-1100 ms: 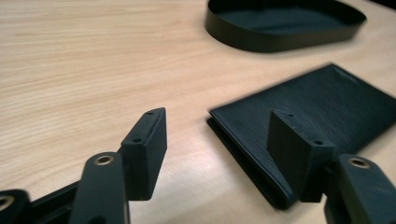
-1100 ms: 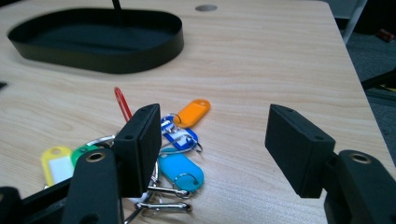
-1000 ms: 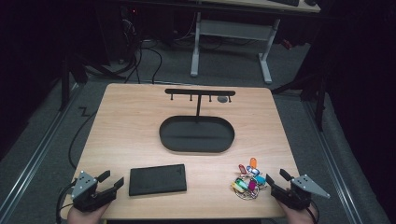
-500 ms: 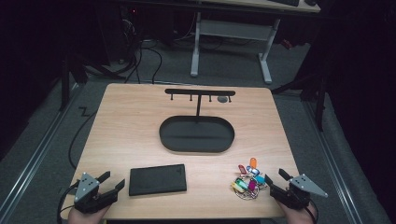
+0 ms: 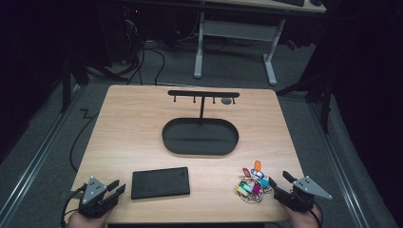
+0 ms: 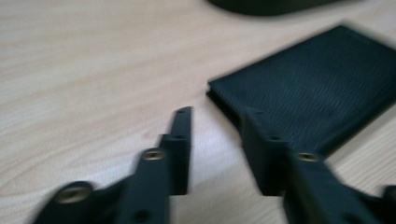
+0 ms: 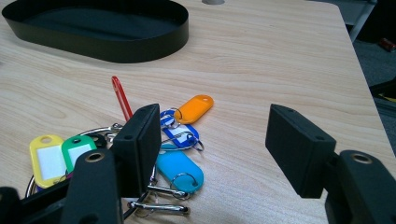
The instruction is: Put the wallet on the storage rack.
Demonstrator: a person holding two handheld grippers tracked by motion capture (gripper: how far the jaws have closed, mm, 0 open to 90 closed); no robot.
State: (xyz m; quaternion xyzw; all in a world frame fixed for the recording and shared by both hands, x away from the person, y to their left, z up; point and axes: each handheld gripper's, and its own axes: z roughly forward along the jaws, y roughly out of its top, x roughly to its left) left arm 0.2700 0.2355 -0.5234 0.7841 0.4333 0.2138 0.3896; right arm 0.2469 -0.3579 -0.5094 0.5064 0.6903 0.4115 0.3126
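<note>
My left gripper rests at the table's near left corner, just left of a flat black case. In the left gripper view its jaws have just been closing; a narrow gap stays between them with nothing in it, and the right jaw reaches over the corner of the case. My right gripper is at the near right, open, right beside a heap of coloured key tags on rings. In the right gripper view the tags lie by the left jaw, with bare wood between the jaws.
A black oval tray sits mid-table, its wall beyond the tags. Behind it stands a black T-shaped rack with hooks, a small grey disc near it. The table has bare wood on the left.
The left gripper's jaws stand closer together than in the earlier frames. Both hands stay where they were, and the case and tags have not moved.
</note>
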